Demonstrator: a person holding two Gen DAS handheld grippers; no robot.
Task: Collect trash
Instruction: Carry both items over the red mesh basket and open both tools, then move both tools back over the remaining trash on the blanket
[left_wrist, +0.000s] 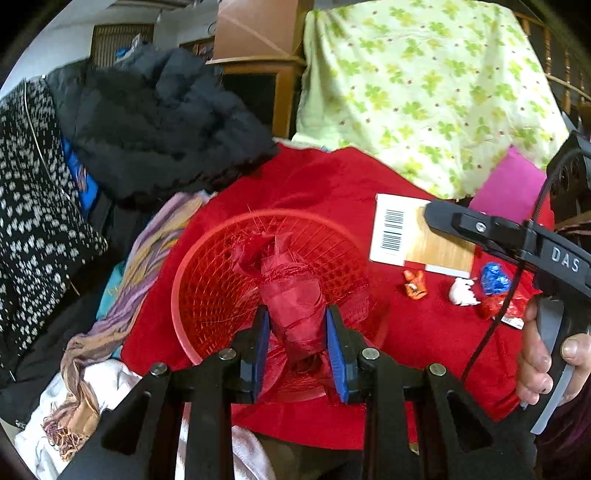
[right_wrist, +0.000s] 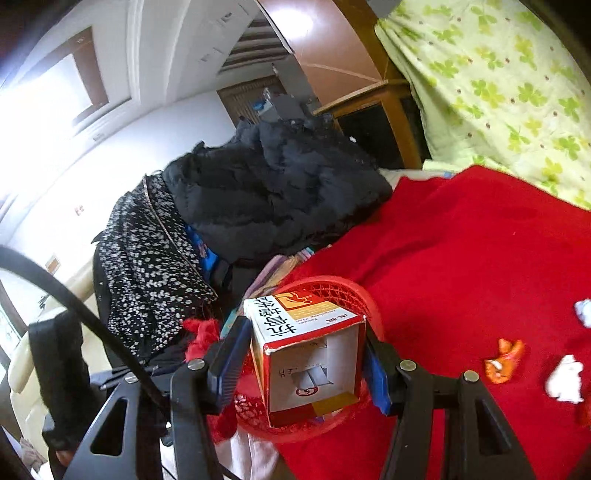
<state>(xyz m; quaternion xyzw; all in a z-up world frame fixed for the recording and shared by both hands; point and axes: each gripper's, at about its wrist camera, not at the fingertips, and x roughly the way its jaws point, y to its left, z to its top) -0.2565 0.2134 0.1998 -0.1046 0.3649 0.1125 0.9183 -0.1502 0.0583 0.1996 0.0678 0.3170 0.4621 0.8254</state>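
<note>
Trash, left wrist view: left gripper (left_wrist: 298, 345) pinches a crumpled red wrapper (left_wrist: 291, 295) over the red basket (left_wrist: 221, 280) at 6 o'clock; orange wrapper (left_wrist: 415, 283), white scrap (left_wrist: 462, 291) and blue wrapper (left_wrist: 494, 277) lie on the red blanket (left_wrist: 332, 184) at 3 o'clock. Right wrist view: right gripper (right_wrist: 303, 363) clamps a small carton (right_wrist: 306, 354) above the basket (right_wrist: 354, 291), 6 o'clock; orange wrapper (right_wrist: 504, 360) at 4 o'clock.
</note>
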